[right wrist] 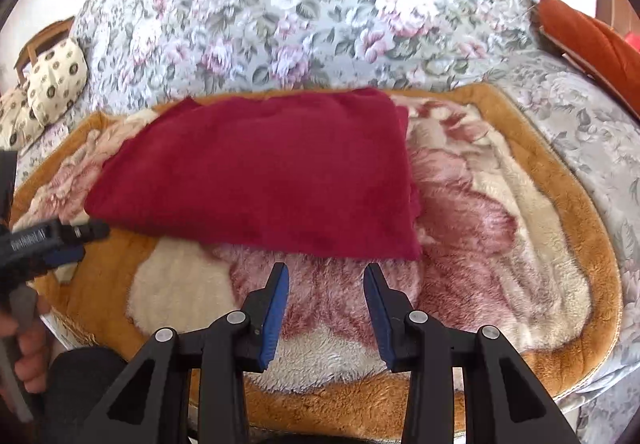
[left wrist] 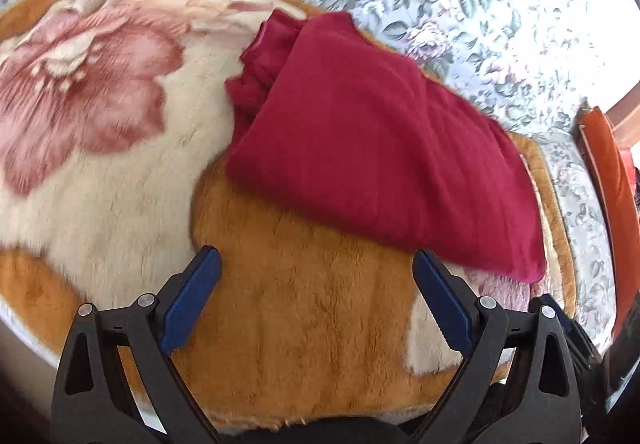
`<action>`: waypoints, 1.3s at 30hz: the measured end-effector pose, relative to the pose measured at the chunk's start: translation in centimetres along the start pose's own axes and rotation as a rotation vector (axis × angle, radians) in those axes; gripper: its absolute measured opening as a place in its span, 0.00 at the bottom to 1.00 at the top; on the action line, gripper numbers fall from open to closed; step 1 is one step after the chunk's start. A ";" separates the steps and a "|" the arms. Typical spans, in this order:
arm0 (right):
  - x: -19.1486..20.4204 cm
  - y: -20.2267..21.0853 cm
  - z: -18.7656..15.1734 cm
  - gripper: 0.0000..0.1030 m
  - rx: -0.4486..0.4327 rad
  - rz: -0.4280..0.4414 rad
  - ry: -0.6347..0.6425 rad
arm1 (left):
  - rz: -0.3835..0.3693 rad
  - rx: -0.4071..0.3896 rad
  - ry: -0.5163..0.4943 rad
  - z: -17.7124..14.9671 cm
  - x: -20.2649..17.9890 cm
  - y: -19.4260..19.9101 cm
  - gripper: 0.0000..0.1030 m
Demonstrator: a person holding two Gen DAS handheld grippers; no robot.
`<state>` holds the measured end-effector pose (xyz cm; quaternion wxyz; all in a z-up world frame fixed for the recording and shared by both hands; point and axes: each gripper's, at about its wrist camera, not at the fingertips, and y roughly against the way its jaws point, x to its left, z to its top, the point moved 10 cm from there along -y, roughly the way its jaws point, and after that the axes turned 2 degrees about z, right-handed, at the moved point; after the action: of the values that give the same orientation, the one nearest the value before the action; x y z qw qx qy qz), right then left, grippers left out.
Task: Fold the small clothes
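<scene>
Left gripper (left wrist: 316, 264) spread wide, nothing between the jaws; red cloth (left wrist: 372, 148) lies folded at its 1 o'clock, just beyond the tips, apart. Right gripper (right wrist: 326, 276) half spread, empty; cloth (right wrist: 256, 168) at its 11 to 12 o'clock, near edge just ahead. Cloth rests on plush blanket (right wrist: 500, 212) over a floral bed (right wrist: 280, 4).
</scene>
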<state>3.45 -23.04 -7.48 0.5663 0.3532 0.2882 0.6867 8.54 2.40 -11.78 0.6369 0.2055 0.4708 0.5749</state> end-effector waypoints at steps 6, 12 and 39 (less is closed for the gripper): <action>0.1 0.1 -0.2 0.36 -0.008 0.001 0.004 | -0.109 -0.006 0.038 2.9 0.2 -1.6 0.94; -0.1 -0.1 -0.5 0.36 0.007 0.020 -0.017 | -0.319 -0.075 0.190 4.4 1.2 -1.1 0.94; -1.1 -0.1 -0.6 0.36 0.008 0.013 -0.065 | -0.285 -0.087 0.402 5.0 3.8 -2.2 0.25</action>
<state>3.19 -24.08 -8.09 0.5693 0.3795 0.2703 0.6773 13.53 6.77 -12.54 0.6134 -0.0089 0.5870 0.5283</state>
